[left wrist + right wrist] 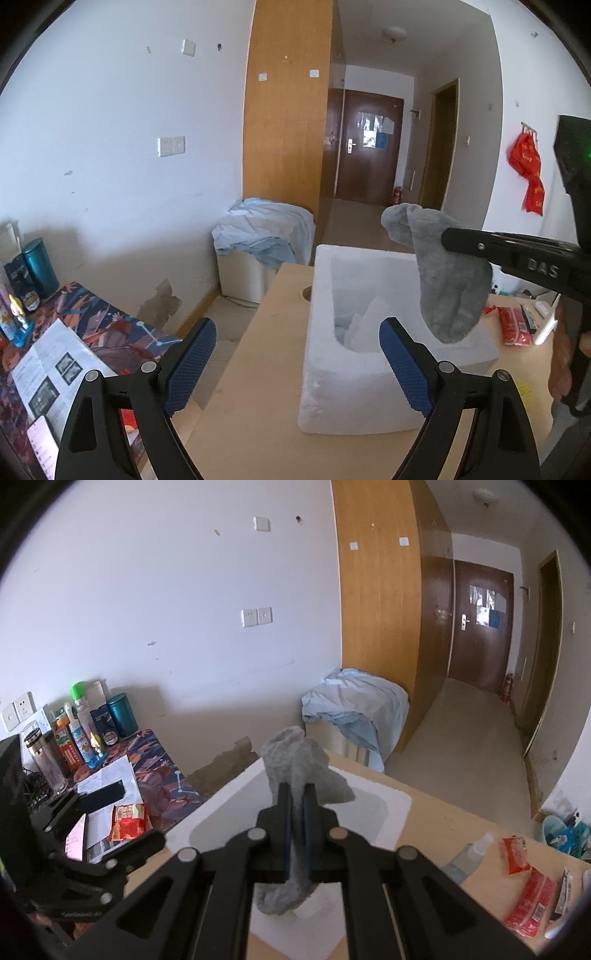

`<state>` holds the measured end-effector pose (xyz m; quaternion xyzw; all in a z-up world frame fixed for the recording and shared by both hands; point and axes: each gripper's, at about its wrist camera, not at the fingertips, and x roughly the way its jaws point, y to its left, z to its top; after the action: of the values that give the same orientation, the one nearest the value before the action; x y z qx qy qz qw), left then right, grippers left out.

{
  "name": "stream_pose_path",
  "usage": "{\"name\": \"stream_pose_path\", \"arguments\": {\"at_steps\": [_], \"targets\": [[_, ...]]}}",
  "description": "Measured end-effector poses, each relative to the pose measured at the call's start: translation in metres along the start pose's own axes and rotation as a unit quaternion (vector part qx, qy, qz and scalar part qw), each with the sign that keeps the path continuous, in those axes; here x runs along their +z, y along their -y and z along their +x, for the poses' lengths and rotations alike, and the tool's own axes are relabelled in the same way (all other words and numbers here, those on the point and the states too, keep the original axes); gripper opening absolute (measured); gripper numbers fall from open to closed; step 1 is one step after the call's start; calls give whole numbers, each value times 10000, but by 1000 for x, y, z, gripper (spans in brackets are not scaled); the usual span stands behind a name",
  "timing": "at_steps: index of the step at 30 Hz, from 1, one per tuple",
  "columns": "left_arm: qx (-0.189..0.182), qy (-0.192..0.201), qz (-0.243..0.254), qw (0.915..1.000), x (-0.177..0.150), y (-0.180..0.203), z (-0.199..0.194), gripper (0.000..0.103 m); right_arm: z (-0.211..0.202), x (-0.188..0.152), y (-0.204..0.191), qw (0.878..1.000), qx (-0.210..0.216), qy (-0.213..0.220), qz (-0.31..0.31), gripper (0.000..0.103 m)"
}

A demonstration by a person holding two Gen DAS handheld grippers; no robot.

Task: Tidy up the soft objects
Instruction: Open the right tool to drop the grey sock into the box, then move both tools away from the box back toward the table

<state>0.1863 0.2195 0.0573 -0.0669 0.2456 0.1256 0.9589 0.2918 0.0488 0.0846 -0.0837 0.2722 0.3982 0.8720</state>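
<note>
A grey sock (450,273) hangs above the white foam box (325,373) on the wooden table, pinched by my right gripper (448,234), which comes in from the right. In the right wrist view the right gripper (295,794) is shut on the grey sock (295,764), whose ends droop above and below the jaws over the foam box (388,805). My left gripper (297,345) stands open in front of the box's left wall, its blue pads (192,365) wide apart with nothing between them. White cloth lies inside the box.
Red snack packets (528,901) and a small bottle (467,856) lie on the table to the right. A side desk (96,314) at the left holds papers, bottles (79,731) and a teal can. A bin covered in pale blue cloth (266,229) stands beyond the table.
</note>
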Motion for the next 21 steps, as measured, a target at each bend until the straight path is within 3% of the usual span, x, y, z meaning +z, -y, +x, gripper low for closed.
{"name": "stream_pose_path", "arguments": {"at_steps": [11,12,14,16,18,21], "targets": [[114,-44,-93,9999,-4,-10,0,90,15,-4,6,9997,69,-176,122,8],[108,-47,-111,9999,-4,-11,0,90,15,-4,6,9997,62,-188,116,13],[75,-53,-146,9999,-5,-13,0,90,14,-4,5,9997,94,-196,92,36],[59,-52,-158,9998,-5,-13,0,90,10,-4,5,9998,49,-165,86,88],[65,-48,-148,9999,-5,-13,-1,90,4,-4,3,10000,-22,7,48,98],[53,-51,-146,9999,-5,-11,-1,90,-2,-3,4,9999,-81,88,32,98]]}}
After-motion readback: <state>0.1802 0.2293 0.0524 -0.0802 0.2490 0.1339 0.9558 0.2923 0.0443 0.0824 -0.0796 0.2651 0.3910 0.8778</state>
